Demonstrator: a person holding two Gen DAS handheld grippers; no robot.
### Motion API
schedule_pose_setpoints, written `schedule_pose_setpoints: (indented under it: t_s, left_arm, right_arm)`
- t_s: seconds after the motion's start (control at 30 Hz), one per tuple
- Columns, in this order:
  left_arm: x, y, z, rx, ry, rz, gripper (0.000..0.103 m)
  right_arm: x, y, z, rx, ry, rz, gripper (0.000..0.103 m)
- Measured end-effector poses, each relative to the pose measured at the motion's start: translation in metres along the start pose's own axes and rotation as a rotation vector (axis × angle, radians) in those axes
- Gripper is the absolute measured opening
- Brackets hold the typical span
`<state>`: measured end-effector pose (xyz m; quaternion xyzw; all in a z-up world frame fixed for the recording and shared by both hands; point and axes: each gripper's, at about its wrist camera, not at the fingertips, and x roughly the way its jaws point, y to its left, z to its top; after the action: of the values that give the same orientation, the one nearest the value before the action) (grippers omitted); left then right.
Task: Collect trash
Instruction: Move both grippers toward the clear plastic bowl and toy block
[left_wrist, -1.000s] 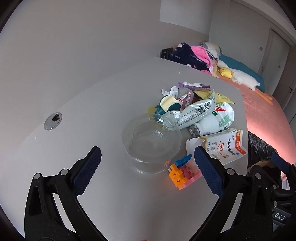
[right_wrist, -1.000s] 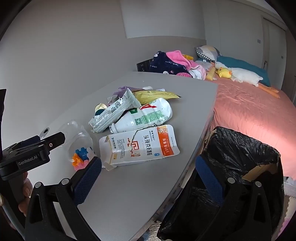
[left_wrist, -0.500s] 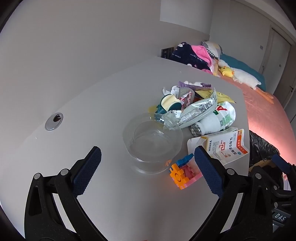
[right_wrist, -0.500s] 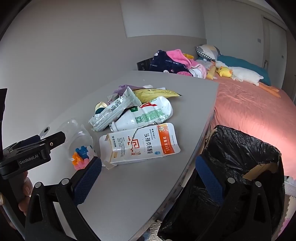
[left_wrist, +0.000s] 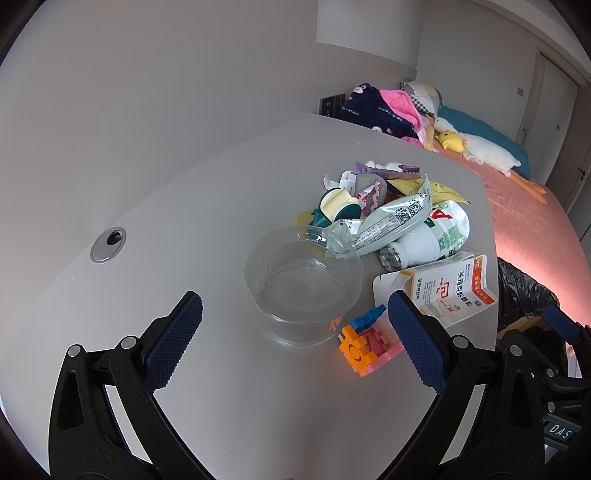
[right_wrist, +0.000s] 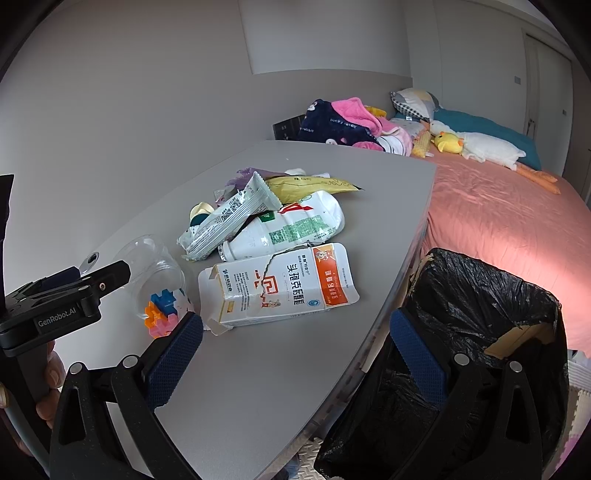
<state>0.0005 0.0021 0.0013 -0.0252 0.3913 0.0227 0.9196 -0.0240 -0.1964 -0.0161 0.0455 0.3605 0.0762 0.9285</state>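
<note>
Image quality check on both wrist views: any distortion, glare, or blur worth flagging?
Left wrist: heavy fisheye bending of the table edge, dark vignette corners, a pink cast at the right rim; clear plastic bowl shows soft reflections but reads fine. Right wrist: same curvature; torn medicine box print is sharp; black trash bag interior is too dark to read.

Crumpled wrappers, a white bottle (right_wrist: 288, 229) and torn carton (right_wrist: 280, 284) lie heaped together.

Home bedroom, pink bed (right_wrist: 498, 218), pillow (right_wrist: 413, 101), plush duck (right_wrist: 480, 146)
</note>
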Motion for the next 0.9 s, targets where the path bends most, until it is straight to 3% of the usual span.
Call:
schedule_pose_setpoints:
  t_s: [0.67, 0.9]
  left_arm:
    - [-0.0006, -0.0015, -0.0001, 0.009, 0.002, -0.010, 0.097]
    - [0.0012, 0.0027, 0.0005, -0.015, 0.016, -0.060, 0.097]
  right_arm:
    - [0.0010, -0.0015, -0.0004, 0.009, 0.001, -0.005, 0.101]
    - [0.0011, -0.0010, -0.0009, 0.005, 0.003, -0.007, 0.101]
